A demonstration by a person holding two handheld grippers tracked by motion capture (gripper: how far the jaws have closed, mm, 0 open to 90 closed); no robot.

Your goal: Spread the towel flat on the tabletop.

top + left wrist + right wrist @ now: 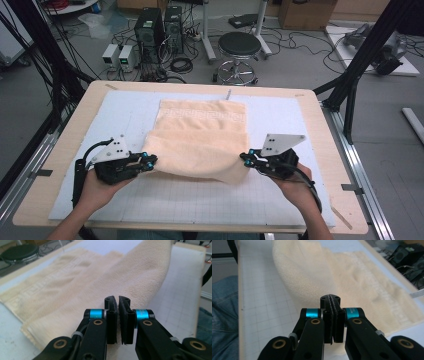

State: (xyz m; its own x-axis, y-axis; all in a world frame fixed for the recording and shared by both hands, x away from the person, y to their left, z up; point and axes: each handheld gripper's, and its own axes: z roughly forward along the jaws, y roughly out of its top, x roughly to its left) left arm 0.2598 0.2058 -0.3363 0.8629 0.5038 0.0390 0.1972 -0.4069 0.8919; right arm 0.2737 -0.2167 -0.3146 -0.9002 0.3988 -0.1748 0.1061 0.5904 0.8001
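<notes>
Towel (200,145) near edge is pinched at both corners by left gripper (150,161) and right gripper (245,159), mid-frame; thin grips, a corner could be dropped mid-fold.

surface: wooden table (65,150) | on it: white grid mat (200,200) (edge to edge nearly) | on mat: cream towel (200,135), toward far edge
</notes>
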